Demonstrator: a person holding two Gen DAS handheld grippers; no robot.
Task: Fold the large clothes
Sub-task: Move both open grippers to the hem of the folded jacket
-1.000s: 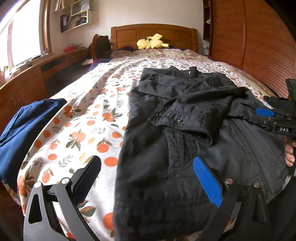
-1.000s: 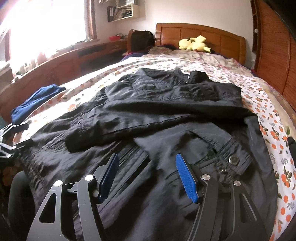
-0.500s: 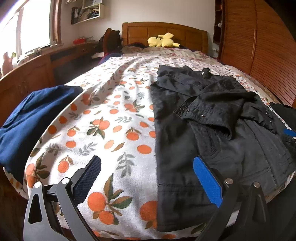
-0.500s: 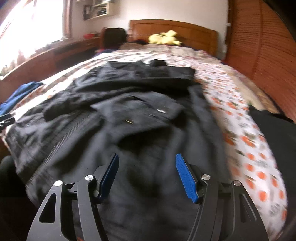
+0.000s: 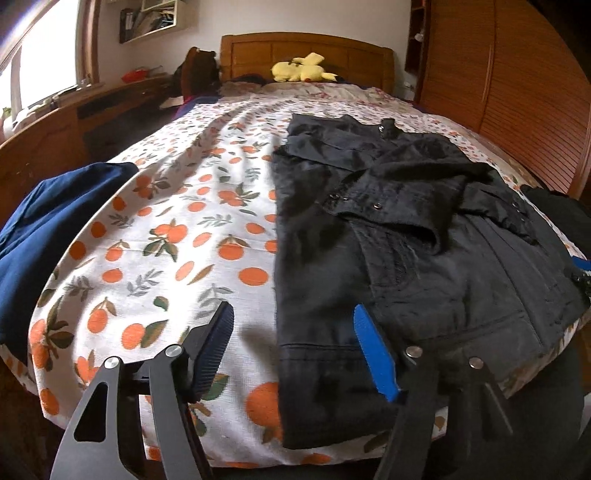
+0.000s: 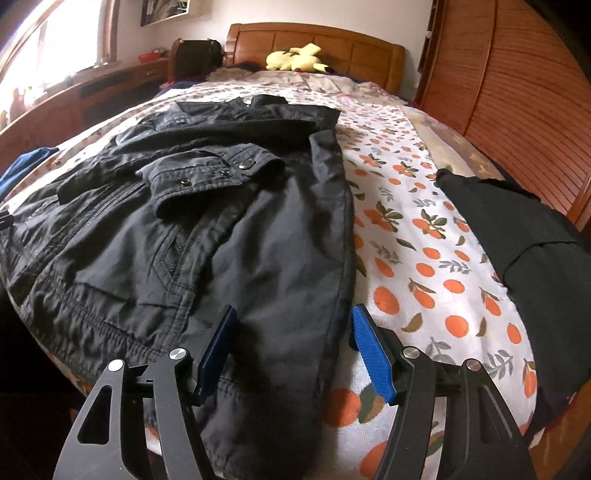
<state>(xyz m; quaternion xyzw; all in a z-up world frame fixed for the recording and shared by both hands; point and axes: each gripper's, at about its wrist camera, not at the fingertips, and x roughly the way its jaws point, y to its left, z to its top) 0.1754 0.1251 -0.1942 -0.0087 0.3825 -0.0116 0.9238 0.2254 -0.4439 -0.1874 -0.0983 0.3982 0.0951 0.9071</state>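
Right gripper (image 6: pixel 291 350) now at lengthwise jacket's (image 6: pixel 221 221) hem

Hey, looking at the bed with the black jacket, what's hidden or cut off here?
- Left wrist view: right gripper cut off by the right edge.
- Both views: black jacket hem hidden behind gripper fingers.
- Right wrist view: dark garment runs off frame.
- Shelf contents: too small.

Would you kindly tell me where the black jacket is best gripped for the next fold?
Probably the two near hem corners of the black jacket, approached from the foot of the bed: its sleeves are already folded in, and the hem lies flat at the mattress edge.
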